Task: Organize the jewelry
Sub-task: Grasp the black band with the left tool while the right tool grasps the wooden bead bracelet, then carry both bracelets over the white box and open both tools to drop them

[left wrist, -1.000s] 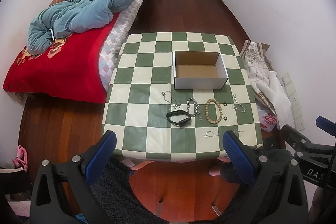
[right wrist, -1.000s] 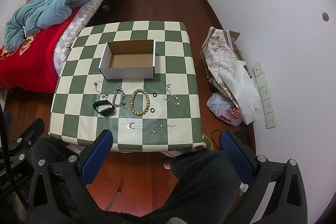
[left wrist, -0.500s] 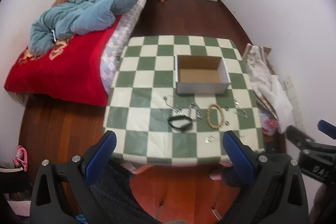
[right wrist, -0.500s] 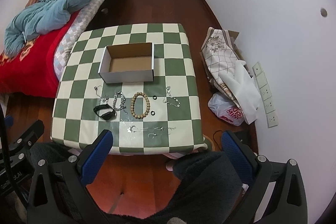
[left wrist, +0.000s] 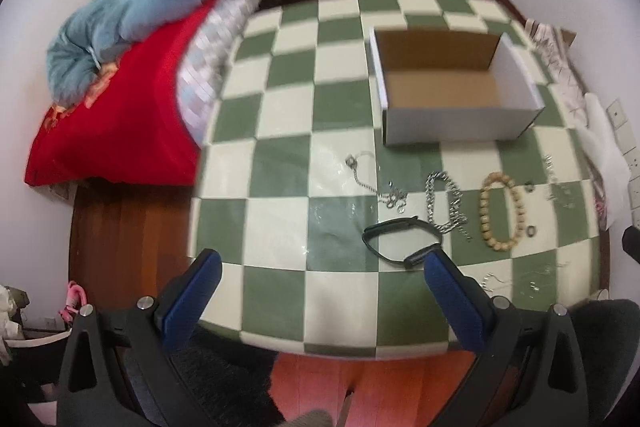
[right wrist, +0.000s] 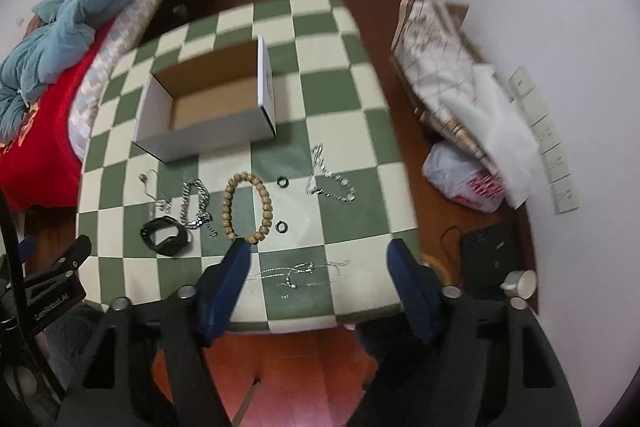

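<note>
While nothing is gripped yet: right gripper [right wrist: 314, 255] jaws just narrowed, still parted and empty, straddling thin silver chain [right wrist: 298, 273] at lower centre, long axis left-right. Left gripper [left wrist: 320, 267] wide, empty; black band [left wrist: 400, 241] by its right finger.

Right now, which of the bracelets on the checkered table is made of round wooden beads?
The tan beaded bracelet, lying between the chunky silver chain bracelet and two small black rings. The black band is smooth, not beaded.
</note>
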